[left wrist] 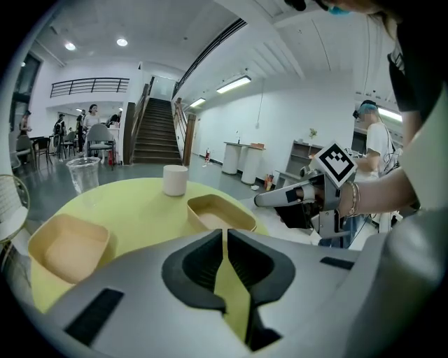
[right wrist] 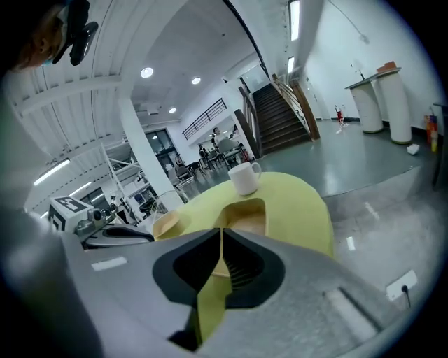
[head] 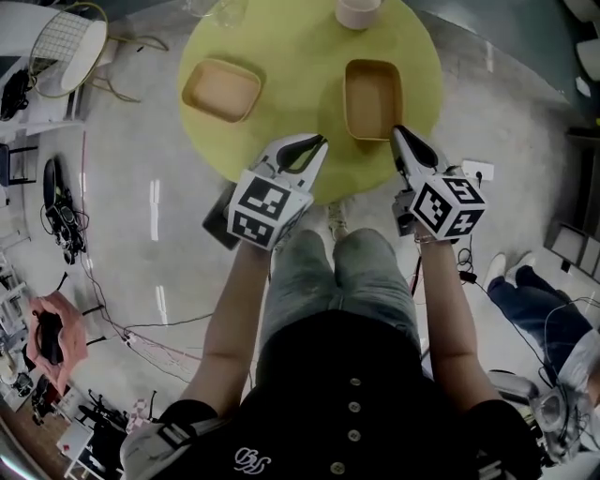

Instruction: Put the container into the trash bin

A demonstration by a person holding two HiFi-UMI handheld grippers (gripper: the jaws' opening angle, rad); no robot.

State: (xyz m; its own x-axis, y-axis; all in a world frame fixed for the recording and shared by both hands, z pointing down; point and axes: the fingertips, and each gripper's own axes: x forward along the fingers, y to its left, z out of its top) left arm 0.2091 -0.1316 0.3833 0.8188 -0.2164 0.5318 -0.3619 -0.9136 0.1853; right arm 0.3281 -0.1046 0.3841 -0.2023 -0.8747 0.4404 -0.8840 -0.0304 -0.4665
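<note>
Two tan shallow containers lie on the round yellow table [head: 309, 94]: one at the left [head: 221, 90] [left wrist: 66, 246] [right wrist: 168, 224] and one at the right [head: 372, 98] [left wrist: 217, 213] [right wrist: 245, 215]. My left gripper [head: 319, 142] [left wrist: 225, 234] hovers over the table's near edge, between the two containers, jaws shut and empty. My right gripper [head: 398, 131] [right wrist: 222, 234] is shut and empty too, its tip just short of the right container's near end. Each gripper shows in the other's view: the right gripper [left wrist: 262, 201] and the left gripper [right wrist: 150, 236].
A white mug [head: 358, 11] [left wrist: 175, 180] [right wrist: 245, 177] and a clear plastic cup [left wrist: 84, 175] stand at the table's far side. A white wire-mesh basket [head: 66, 42] sits on the floor to the left. Cables and clutter [head: 61, 216] line the left floor. A seated person's legs [head: 534, 309] are at the right.
</note>
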